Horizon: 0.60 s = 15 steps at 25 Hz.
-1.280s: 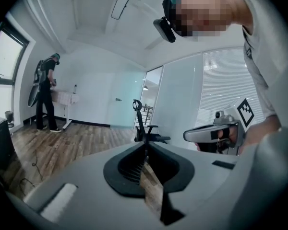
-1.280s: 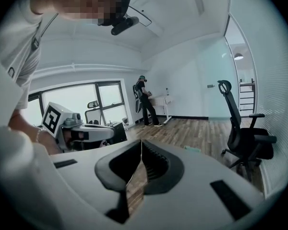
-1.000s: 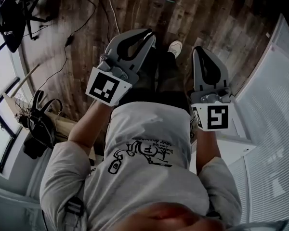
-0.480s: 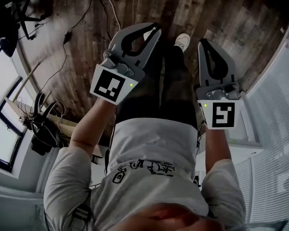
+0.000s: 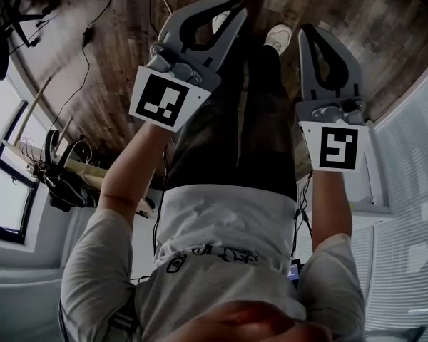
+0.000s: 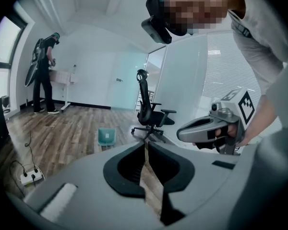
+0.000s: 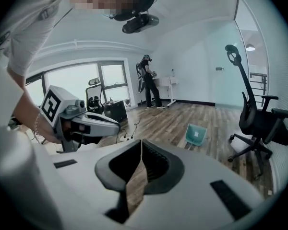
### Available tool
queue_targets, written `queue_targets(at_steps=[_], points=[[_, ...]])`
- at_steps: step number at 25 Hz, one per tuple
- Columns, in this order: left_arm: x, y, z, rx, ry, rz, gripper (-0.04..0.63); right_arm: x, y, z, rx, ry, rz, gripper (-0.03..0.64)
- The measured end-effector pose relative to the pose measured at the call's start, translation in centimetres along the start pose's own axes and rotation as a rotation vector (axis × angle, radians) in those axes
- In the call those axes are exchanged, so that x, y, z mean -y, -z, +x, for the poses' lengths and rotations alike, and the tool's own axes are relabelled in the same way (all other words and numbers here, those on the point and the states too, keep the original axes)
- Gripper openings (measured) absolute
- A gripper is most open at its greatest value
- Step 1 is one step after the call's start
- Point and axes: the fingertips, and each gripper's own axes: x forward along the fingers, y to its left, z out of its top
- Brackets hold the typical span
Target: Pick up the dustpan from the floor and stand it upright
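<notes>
A teal dustpan lies on the wooden floor some way ahead of both grippers; the right gripper view has the dustpan to the right of centre. It is out of the head view. My left gripper is shut with nothing between its jaws, held in front of my left leg; its tips meet in its own view. My right gripper is also shut and empty, level with the left one, and its tips touch.
A black office chair stands right of the dustpan. A power strip with cables lies on the floor at left. Another person stands at a far desk. White panels are on my right, bags on my left.
Both grippers have sunk toward the floor together and moved up in the head view, still shut. The teal item at the head view's top edge has left the frame.
</notes>
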Motion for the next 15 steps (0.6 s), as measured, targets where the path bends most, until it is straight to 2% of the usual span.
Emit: queue_targets(at_steps=[7, 12, 15], points=[[-1.6, 5.3, 3.1, -0.082, 0.010, 0.017, 0.020, 1.8, 5.2, 3.1, -0.045, 0.012, -0.034, 0.008], [-3.3, 10.5, 6.7, -0.131, 0.003, 0.024, 0.020, 3.1, 10.3, 6.1, -0.108, -0.004, -0.041, 0.008], [-4.0, 13.8, 8.8, -0.164, 0.012, -0.010, 0.020, 3.8, 12.9, 8.1, -0.121, -0.033, -0.058, 0.008]])
